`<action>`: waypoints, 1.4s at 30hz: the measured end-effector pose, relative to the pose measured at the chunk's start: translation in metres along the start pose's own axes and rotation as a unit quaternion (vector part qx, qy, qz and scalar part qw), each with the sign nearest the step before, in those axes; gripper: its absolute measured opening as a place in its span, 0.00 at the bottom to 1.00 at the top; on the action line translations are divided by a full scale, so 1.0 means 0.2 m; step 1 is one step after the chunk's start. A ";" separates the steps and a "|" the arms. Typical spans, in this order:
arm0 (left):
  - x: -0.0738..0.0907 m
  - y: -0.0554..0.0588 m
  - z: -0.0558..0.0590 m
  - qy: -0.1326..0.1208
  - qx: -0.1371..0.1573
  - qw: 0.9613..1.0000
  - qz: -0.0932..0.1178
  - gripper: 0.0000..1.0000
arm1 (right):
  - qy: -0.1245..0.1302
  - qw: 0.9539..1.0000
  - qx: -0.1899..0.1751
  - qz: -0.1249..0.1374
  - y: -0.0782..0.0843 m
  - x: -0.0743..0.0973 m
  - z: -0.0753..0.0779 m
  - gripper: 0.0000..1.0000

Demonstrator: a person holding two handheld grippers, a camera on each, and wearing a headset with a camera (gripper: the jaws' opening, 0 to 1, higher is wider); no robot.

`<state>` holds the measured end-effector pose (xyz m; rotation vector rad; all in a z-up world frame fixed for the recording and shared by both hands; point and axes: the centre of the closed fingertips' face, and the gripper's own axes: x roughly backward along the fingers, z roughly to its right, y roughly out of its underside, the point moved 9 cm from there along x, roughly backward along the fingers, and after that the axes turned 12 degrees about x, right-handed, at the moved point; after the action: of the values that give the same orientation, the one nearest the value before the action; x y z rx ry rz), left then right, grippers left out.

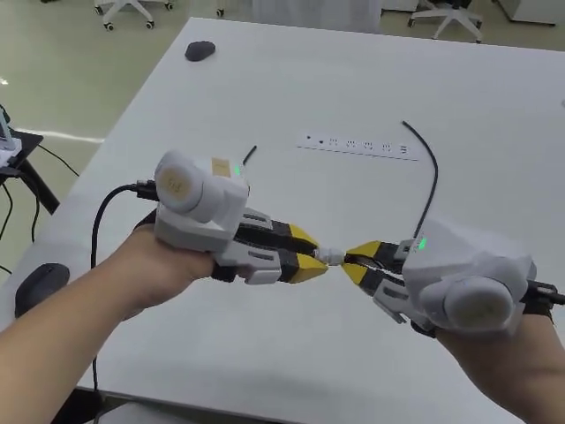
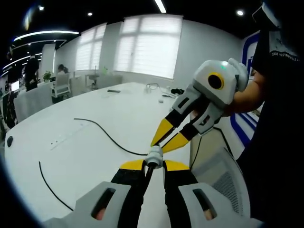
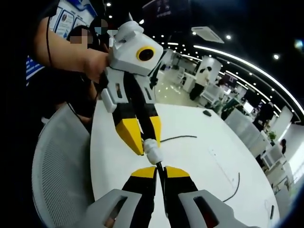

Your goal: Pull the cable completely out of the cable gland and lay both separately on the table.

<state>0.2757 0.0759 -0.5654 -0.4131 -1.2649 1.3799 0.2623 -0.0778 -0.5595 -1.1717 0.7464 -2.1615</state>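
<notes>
The cable gland (image 1: 333, 257) hangs in the air above the near part of the table (image 1: 265, 97), clamped in the left tongs (image 1: 318, 258). The right tongs (image 1: 351, 256) meet them tip to tip and are closed narrow on the cable (image 1: 431, 172) just right of the gland. The gland-and-cable axis runs left to right, so draw the tongs straight apart along it; open table lies on both sides, but mind the near edge under your hands and the power strip (image 1: 357, 147) on the far side.

White gland (image 1: 333, 257); black cable (image 1: 435, 170). Left gripper (image 1: 320, 260), right gripper (image 1: 352, 257): white bodies, black jaws, yellow tips, 1 green light each. White table (image 1: 265, 97). Dark mouse (image 1: 199, 50).
</notes>
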 end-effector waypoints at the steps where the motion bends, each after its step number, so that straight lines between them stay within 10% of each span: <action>1: 0.00 0.00 0.00 0.000 0.001 1.000 0.001 0.14 | 0.001 1.000 0.002 -0.003 0.00 0.00 0.00 0.01; 22: 0.02 -0.01 0.00 -0.010 -0.004 1.000 0.013 0.14 | 0.040 0.994 -0.096 -0.014 0.14 0.03 0.02 0.00; 35: 0.02 -0.02 0.01 -0.012 0.010 0.999 0.032 0.14 | 0.068 0.977 -0.197 -0.045 0.32 0.04 0.04 0.00; 42: 0.01 0.01 0.03 -0.011 0.015 0.999 0.037 0.14 | 0.079 0.955 -0.276 -0.074 0.45 0.05 0.01 0.00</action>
<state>0.2697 0.0755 -0.5635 -0.4290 -1.2556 1.4679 0.2785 -0.1459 -0.6161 -1.3640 1.4439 -2.2599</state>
